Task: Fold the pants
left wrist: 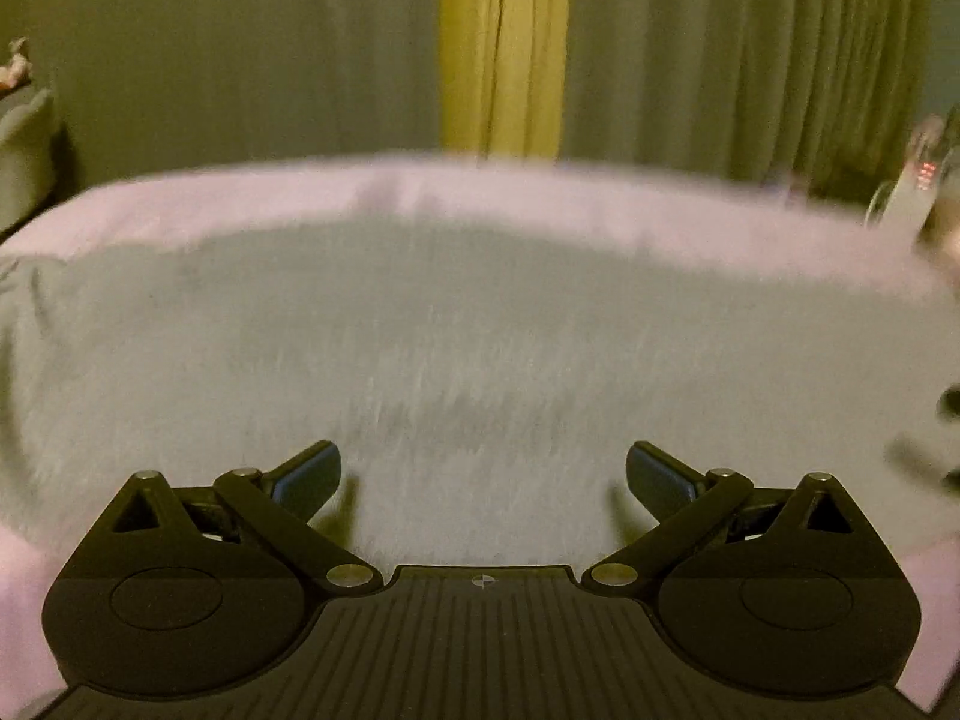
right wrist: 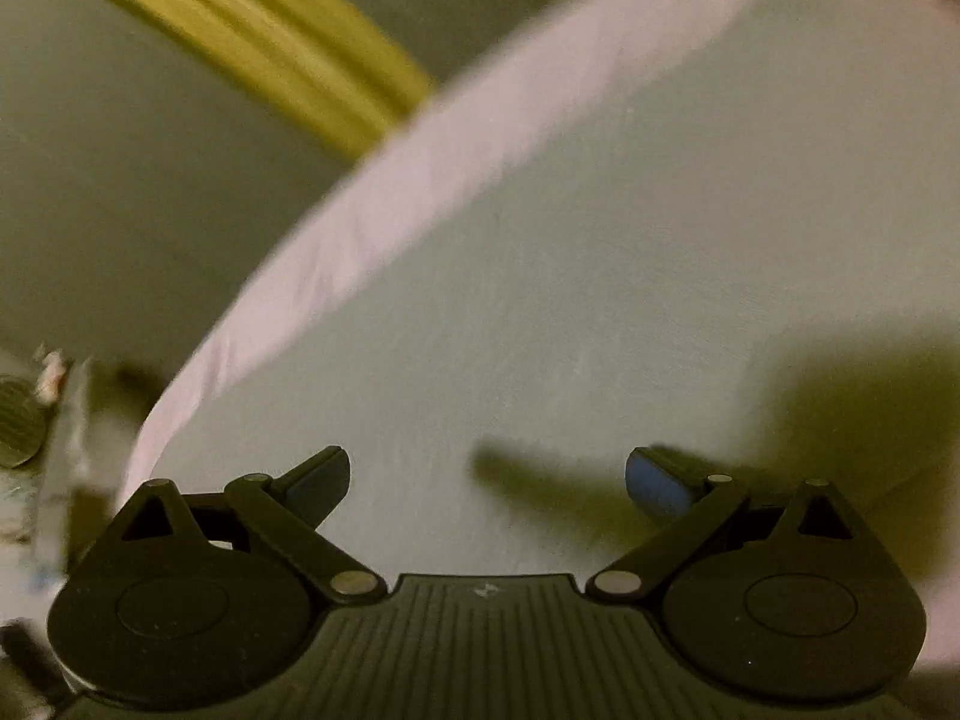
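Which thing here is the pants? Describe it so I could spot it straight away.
Find the pink bedsheet in front of the curtains. Spread flat over it lies a wide pale grey fabric, the pants. Its grey colour and faintly fuzzy look set it apart from the smooth pink border around it.

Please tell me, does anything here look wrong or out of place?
Nothing stands out. The grey pants lie flat on the pink sheet. The left gripper and the right gripper are open and empty over the cloth. Both views are blurred, so small creases cannot be judged.
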Tool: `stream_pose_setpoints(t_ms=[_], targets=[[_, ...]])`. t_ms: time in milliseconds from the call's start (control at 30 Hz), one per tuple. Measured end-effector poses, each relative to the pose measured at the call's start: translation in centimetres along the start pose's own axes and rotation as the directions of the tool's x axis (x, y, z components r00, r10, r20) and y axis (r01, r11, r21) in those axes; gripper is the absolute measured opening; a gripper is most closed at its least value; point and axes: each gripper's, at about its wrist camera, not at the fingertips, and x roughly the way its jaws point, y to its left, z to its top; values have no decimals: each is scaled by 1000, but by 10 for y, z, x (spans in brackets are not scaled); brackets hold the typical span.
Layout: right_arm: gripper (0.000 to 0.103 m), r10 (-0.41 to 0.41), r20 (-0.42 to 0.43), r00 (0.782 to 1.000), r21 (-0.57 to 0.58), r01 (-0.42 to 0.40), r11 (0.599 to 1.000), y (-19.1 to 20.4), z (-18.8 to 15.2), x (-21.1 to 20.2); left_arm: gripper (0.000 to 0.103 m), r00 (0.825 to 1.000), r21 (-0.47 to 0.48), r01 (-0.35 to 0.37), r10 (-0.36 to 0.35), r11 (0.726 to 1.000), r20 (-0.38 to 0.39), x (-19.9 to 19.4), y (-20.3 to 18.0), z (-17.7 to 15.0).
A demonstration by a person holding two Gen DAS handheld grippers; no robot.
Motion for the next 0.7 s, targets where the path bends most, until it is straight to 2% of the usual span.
stream_pose_setpoints(t_ms=[67, 100, 200, 233, 333, 400, 467, 533, 667, 700], targets=[[99, 3, 21, 1000, 51, -4, 999, -11, 4, -2, 103, 992, -34, -82, 79, 996, -103, 22, 12, 1], [99, 4, 49, 999, 88, -9, 996, -19, 8, -8, 103, 993, -74, -86, 79, 993, -93, 23, 21, 2], [99, -88, 122, 989, 153, 69, 986, -46, 19, -27, 103, 988, -170, -144, 130, 975, -87, 26, 41, 5], [99, -86, 132, 987, 184, 60, 981, -58, 25, -34, 103, 984, -200, -165, 148, 966, -99, 29, 48, 5], [98, -89, 176, 980, 283, 36, 958, -99, 43, -55, 103, 985, -251, -164, 146, 954, -88, 32, 56, 8], [99, -131, 226, 965, 307, 57, 950, -118, 48, -75, 103, 984, -239, -173, 155, 956, -90, 34, 56, 8], [98, -221, 262, 940, 320, 131, 938, -129, 49, -96, 103, 982, -225, -184, 169, 957, -88, 35, 50, 8], [98, -256, 287, 923, 366, 141, 920, -141, 47, -117, 103, 982, -229, -182, 166, 956, -87, 30, 46, 2], [99, -375, 261, 889, 459, 228, 859, -165, 38, -141, 103, 981, -242, -187, 168, 952, -98, 15, 55, -1], [99, -388, 235, 891, 478, 242, 845, -174, 31, -142, 103, 978, -244, -203, 183, 948, -101, 12, 56, -1]])
